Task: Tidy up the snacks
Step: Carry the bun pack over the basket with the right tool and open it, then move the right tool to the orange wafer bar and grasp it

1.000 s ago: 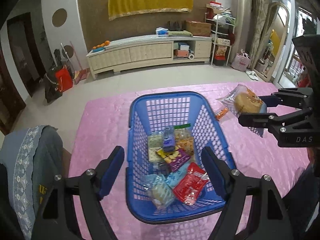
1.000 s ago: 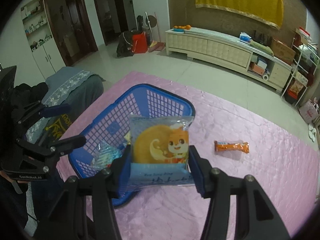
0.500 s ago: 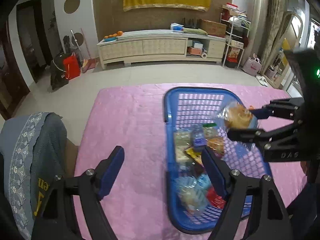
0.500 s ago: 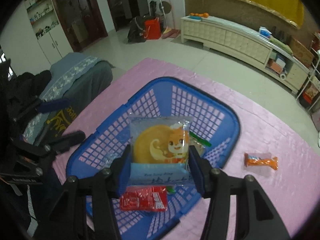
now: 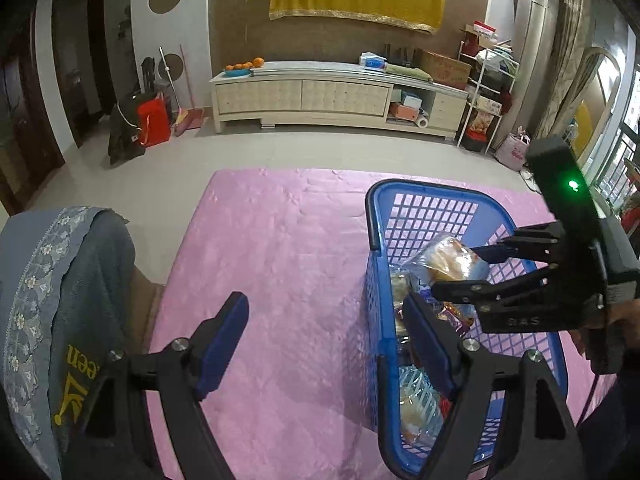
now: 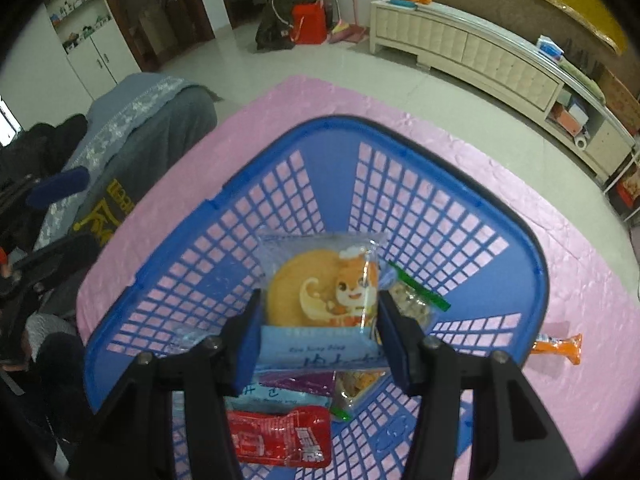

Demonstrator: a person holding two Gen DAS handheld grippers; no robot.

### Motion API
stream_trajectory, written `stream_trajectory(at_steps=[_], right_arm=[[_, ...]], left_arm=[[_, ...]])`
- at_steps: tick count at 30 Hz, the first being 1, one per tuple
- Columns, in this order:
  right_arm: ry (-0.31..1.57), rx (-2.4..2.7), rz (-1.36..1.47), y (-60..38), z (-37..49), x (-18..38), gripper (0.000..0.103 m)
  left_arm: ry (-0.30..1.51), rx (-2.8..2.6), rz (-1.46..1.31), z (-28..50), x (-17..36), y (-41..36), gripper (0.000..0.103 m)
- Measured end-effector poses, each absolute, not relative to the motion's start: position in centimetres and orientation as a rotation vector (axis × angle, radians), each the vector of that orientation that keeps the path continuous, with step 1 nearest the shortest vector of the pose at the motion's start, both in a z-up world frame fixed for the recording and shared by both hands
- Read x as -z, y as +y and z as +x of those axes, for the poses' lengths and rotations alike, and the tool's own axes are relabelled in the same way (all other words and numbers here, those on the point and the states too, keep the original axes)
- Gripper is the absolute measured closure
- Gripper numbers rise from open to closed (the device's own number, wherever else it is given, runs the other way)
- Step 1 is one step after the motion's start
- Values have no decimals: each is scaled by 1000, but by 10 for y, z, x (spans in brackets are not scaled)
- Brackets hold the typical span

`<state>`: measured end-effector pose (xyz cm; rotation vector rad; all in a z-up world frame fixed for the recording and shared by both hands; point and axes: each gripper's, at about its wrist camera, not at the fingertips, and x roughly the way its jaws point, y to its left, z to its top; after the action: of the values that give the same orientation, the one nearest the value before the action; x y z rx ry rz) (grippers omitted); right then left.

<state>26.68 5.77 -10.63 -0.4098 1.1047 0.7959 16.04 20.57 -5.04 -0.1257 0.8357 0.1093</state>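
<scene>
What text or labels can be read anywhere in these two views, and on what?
"DAS": right gripper body, left wrist view.
"een": yellow print on grey chair cover, partly hidden.
Bun packet: blue characters, too blurred.
Red packet: white characters, too blurred.
Orange packet: nothing readable.

- The basket (image 6: 532, 264) stands on the cloth-covered table (image 5: 280, 264), toward its right side in the left wrist view; the covered chair (image 5: 60, 300) sits at the table's left edge
- Inside the basket lie several snack packets; the flat sachet (image 6: 280, 436) lies nearest the right wrist camera, the clear nut bag (image 6: 416, 300) farther in and to the right
- The cake packet (image 6: 320, 292) sits between the right gripper (image 6: 318, 320) fingers, above the basket's contents
- The wrapped bar (image 6: 558, 348) lies on the table outside the basket, just beside its right wall
- The left gripper (image 5: 328, 336) hangs over the table, its right finger (image 5: 424, 344) over the basket's left wall
- The long cabinet (image 5: 340, 96) stands behind the table, against the far wall
</scene>
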Motion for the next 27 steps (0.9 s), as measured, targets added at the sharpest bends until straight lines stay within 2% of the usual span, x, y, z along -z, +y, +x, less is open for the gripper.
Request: stream_trajectory(at_steps=[2, 4, 6, 15, 27], right_arm=[[1110, -805, -405, 61, 266, 106, 43], [1103, -812, -404, 64, 263, 103, 32], [1083, -816, -406, 64, 258, 98, 25], [1027, -793, -351, 34, 246, 71, 21], [958, -657, -268, -45, 233, 31, 18]], left_arm=[[843, -105, -123, 159, 52, 205, 25], [852, -104, -115, 158, 51, 203, 25], [858, -102, -95, 157, 49, 199, 25], [805, -80, -114, 145, 27, 184, 25], [754, -14, 7, 143, 1, 124, 25]])
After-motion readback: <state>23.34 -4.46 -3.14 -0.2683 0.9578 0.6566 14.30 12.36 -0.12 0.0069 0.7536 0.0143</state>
